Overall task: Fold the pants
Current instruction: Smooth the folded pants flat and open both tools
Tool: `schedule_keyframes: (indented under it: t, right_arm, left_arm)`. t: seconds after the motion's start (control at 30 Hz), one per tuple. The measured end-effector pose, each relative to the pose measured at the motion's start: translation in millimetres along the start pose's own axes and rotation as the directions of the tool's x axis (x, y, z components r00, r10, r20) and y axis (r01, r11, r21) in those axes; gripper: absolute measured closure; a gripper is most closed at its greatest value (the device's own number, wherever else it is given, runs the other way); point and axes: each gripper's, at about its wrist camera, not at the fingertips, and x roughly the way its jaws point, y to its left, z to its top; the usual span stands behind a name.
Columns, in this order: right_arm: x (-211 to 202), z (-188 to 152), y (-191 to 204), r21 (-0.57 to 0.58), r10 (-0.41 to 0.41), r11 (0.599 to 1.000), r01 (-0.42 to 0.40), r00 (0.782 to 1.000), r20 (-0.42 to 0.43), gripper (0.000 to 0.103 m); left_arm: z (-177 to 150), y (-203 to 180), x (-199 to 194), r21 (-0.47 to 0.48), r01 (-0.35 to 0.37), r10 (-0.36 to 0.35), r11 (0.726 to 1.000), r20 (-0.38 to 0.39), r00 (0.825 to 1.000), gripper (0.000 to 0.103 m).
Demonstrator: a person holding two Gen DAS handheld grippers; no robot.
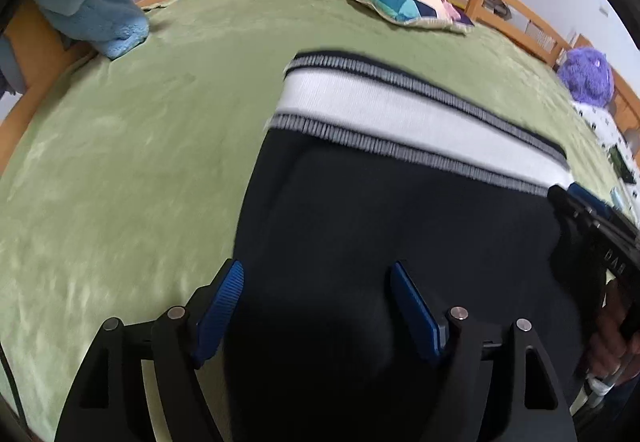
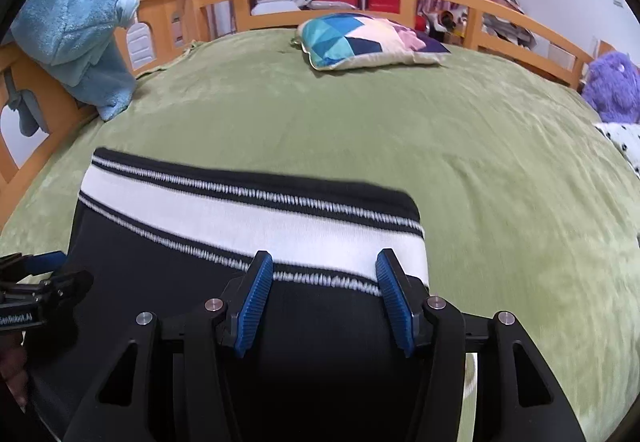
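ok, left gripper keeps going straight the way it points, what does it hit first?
Most likely the dark body of the pants, below the white band; the left gripper points down at it, open. Depth unclear.

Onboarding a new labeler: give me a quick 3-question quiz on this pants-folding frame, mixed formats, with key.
1. True or false: the pants lie on a green blanket.
2. Which lies nearest the white-striped band of the pants?
A. patterned pillow
B. blue plush toy
C. purple plush toy
D. fingers of the right gripper
3. Fill in: the left gripper has its fingers spread over the ____ part of the pants.

Key: 1 true; 2 D; 3 black
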Motion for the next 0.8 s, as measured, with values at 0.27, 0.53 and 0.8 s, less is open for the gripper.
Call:
schedule_keyframes:
  t: [0.27,0.53,0.8]
  right_arm:
    - [-39.7,-44.3,-3.6,0.017,-0.013,1.0,0.013,1.0,-0.026,0.042]
    - [-82.7,-89.2,10.9,0.029,-0.007,1.0,0.01,0.994,-0.111,0.034]
    - [-131.3,-124.4,29.4,0.035,0.03,0.999,-0.025,0.99,-0.138,0.045]
  left_arm:
    - [-39.9,25.2,-17.5,-0.135,0.112,-0.119,0.984,-0.05,0.992,0.024]
    - [-82.9,-7.0,-55.9,-0.014,0.005,-0.005,1.0,0.016,1.0,0.024]
    - [-101.7,-18.1,-88.5,0.019,-0.04,0.04,0.999,-0.01,0.999,0.026]
